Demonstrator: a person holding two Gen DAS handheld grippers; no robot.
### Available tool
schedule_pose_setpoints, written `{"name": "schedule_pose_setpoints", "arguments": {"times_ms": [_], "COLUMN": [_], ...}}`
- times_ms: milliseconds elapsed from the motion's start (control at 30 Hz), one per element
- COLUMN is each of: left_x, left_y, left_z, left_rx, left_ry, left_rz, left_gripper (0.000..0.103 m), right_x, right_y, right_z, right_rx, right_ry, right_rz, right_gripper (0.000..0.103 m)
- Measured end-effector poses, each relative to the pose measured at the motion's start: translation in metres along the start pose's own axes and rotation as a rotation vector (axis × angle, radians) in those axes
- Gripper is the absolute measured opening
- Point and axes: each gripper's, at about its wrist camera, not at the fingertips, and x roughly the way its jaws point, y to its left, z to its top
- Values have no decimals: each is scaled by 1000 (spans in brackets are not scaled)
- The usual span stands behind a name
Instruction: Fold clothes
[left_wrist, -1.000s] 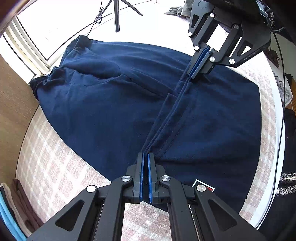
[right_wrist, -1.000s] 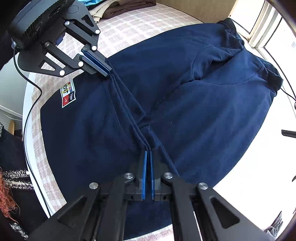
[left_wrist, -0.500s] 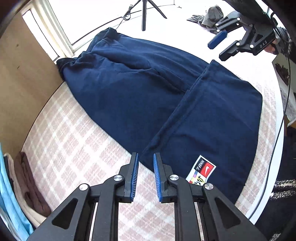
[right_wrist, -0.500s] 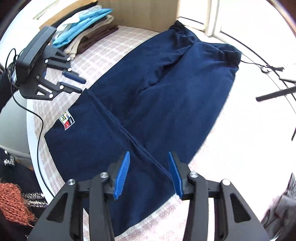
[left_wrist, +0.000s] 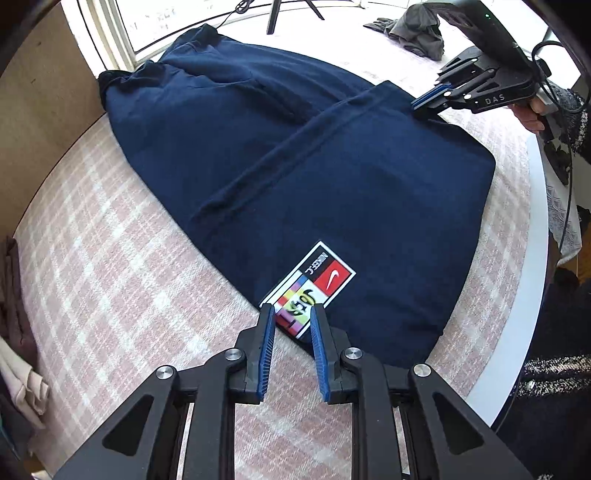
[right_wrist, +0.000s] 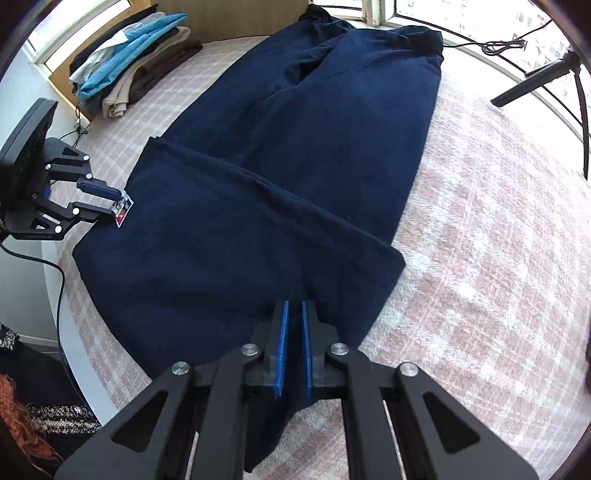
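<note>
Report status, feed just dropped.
Left claw open at logo patch. Right claw nearly shut over navy pants fold edge, grip unclear. Nothing blocking.

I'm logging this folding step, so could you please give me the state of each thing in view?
navy pants: flat on the bed, bottom part folded over once.
logo patch: face up, between the left gripper's fingers.
left gripper: open.
right gripper: narrowly parted around the folded edge.
stacked clothes: folded, piled.

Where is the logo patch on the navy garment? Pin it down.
In the left wrist view, the logo patch sits at the navy garment's near edge, right between the left gripper's open jaws.
</note>
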Motion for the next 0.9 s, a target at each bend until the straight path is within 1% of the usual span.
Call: {"name": "schedule_pose_setpoints", "arguments": {"times_ms": [33, 67, 100, 167, 233, 267, 300, 333, 400, 433, 467, 500, 533, 600, 700, 800, 833, 867, 900], "left_x": [-10, -20, -30, -44, -44, -39, -33, -31, -27, -26, -26, -22, -18, -16, -9, -4, -6, -8, -9], "left_y": [2, 3, 0, -20, -44, -54, -63, -68, -77, -77, -76, -77, -78, -81, -84, -83, -81, -79, -77], "left_z": [-2, -5, -5, -3, 0, -2, -4, -11, -27, -34, -39, -40, -41, -39, -37, -39, -39, -39, -40], "left_rx": [-17, -33, -42, -14, 34, 61, 87, 106, 142, 144, 146, 156, 166, 193, 222, 235, 232, 232, 238], "left_ry": [-12, -24, -42, -92, -118, -102, -83, -66, -33, -17, -4, 4, 12, 9, 17, 12, 1, -5, -7], "left_rz": [13, 26, 18, -25, -81, -86, -88, -68, -25, -26, -26, -17, -6, 22, 60, 83, 79, 65, 61], "left_gripper": [15, 15, 15, 16, 18, 19, 20, 20, 20, 20, 20, 20, 20, 20, 20, 7, 6, 5, 5], "right_x": [-9, -17, -26, -33, -37, -36, -29, -26, -29, -32, -35, -38, -41, -42, -36, -26, -24, -21, -21], "right_y": [2, 5, 8, 21, 33, 40, 54, 63, 75, 77, 78, 76, 73, 73, 86, 94, 95, 95, 92], "right_z": [-3, -7, -11, -21, -30, -33, -45, -54, -72, -79, -86, -93, -100, -102, -111, -117, -118, -119, -119], "right_rx": [-1, -7, -13, -14, -13, -25, -51, -76, -118, -137, -154, -164, -171, -189, -256, -322, -336, -346, -345], "right_ry": [-14, -26, -37, -43, -48, -45, -34, -20, -4, 1, 6, 9, 13, 17, 25, 37, 41, 44, 46], "right_rz": [18, 37, 55, 74, 117, 116, 89, 61, 43, 36, 29, 20, 11, -3, -49, -100, -119, -147, -161], "right_gripper": [10, 10, 10, 10, 10, 10, 10, 10, 13, 22, 33, 38, 40, 40, 40, 40, 39, 24, 11]}}
